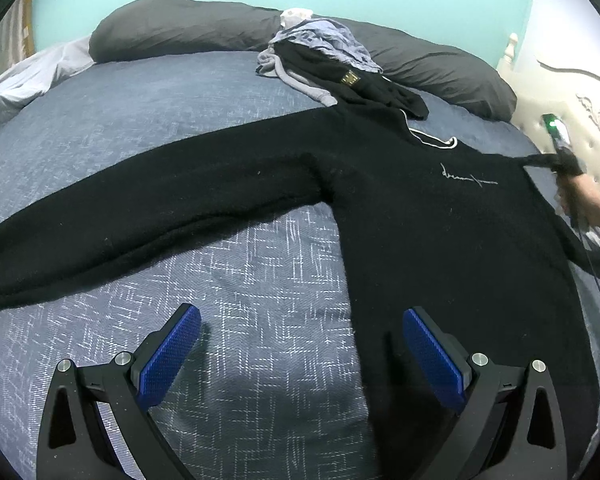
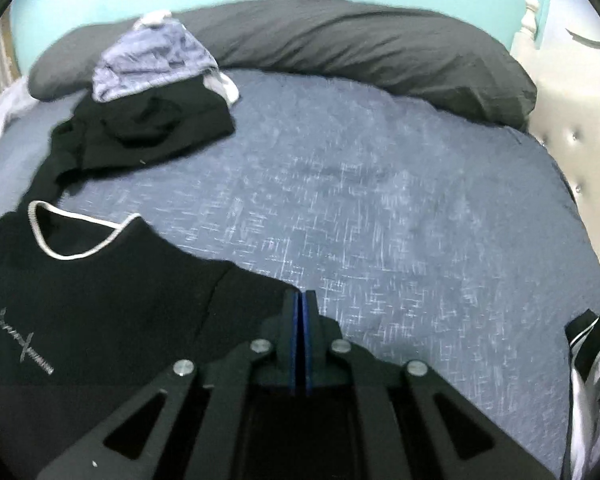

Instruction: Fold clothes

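One black sweater (image 1: 400, 216) lies spread across the bed (image 1: 240, 264). My right gripper (image 2: 300, 300), jaws clamped, pinches its right shoulder; my left gripper (image 1: 300, 320) hovers near the hem, jaws wide. I judge I'm straightening or starting a fold.

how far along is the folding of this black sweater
Early. Done: the black sweater lies spread face up on the bed, one sleeve stretched flat. In hand: the right gripper is shut on the fabric at the other shoulder, pulling it taut; the left gripper is open above the hem, holding nothing. Left: every fold, plus the unfolded pile of clothes by the pillows.
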### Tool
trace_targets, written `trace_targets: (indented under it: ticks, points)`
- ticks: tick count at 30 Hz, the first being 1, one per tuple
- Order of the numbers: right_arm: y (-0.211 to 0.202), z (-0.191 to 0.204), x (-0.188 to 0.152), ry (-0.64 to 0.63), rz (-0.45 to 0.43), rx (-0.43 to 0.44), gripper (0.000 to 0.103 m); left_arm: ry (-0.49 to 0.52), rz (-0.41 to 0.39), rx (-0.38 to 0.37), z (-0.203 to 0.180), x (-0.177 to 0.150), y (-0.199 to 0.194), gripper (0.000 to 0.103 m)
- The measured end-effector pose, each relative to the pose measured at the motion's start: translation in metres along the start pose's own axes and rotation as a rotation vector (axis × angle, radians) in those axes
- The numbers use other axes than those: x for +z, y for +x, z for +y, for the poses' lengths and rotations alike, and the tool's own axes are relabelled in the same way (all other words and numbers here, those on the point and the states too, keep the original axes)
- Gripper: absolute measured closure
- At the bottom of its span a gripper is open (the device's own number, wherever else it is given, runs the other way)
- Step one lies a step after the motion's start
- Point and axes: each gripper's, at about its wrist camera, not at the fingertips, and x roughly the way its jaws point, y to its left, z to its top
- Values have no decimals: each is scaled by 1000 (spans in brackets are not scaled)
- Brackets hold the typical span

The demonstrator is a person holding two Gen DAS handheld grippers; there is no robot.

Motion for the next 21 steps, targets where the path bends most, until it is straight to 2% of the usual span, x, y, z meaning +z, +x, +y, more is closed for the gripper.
trace_targets:
  ticks: [6,8,9,14,18,21]
  points:
    - [16,-7,-12,54,37,7,98,2,14,-4,1,-2,3,0]
    - [14,-11,-15,82,30,5,82,-4,16,-8,1,-2,3,0]
    - [6,-16,-17,106,10,1,70,-7,15,-11,1,-2,2,0]
    - [-45,-33,-46,258,-48,140,69,-10,6,-27,-5,-1,-5,0]
    - [-83,-23,-100,364,-57,262,69,8,8,-38,-13,-3,-12,0]
    - [-99,-7,-141,444,-13,327,69,11,16,-44,-17,-5,-20,0]
